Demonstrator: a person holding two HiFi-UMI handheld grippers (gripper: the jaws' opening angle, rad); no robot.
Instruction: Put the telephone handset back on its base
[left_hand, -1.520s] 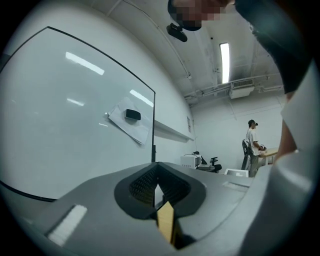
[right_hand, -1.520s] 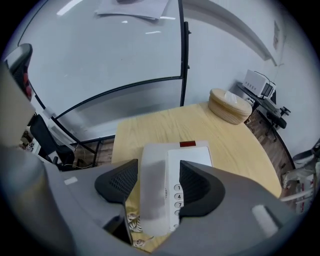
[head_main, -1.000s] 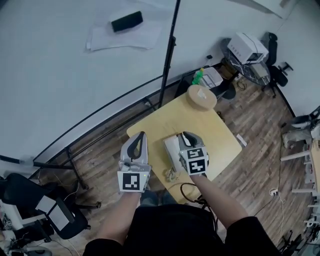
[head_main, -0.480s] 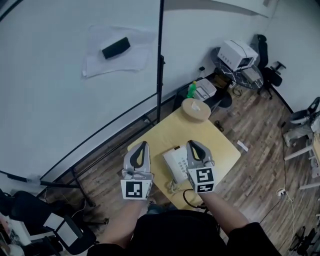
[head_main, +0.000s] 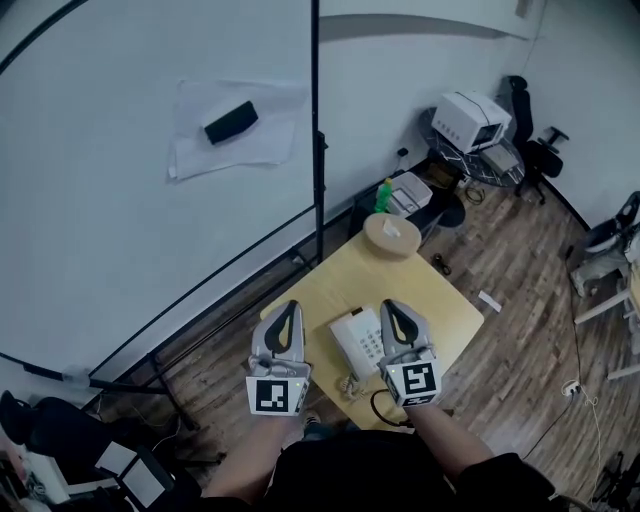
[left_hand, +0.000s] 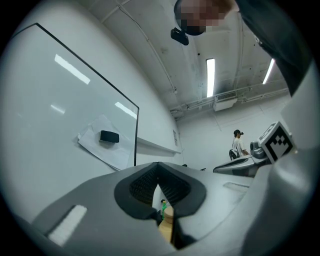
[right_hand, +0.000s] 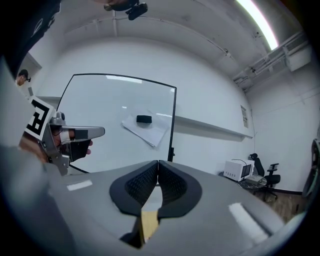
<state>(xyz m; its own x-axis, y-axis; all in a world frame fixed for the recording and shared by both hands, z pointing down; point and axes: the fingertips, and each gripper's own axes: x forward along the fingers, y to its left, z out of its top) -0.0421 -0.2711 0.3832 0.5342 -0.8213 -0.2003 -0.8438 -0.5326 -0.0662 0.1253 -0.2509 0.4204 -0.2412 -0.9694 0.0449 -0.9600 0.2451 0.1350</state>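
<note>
Now the right gripper is hanging above the desk's near edge, just right of the phone, with its jaws pressed together and nothing between them; they have just been closing. A second ago this gripper was down over the phone and covering most of it, and since then it has been lifting and levelling out, so its own view is now looking across the room at the whiteboard and not at the desk. The left gripper is also rising a little, staying off the desk's near left corner with its jaws shut and empty. With both grippers clear, the phone is showing whole near the middle of the near edge, and the handset seems to be lying along the left side of the base, beside the keypad, though the head view is too small to confirm that it is seated fully in the cradle. The coiled cord is hanging over the near edge. Judging from this, the placing is looking done and the person is pulling back, so a check of the handset's seating is what is remaining.
</note>
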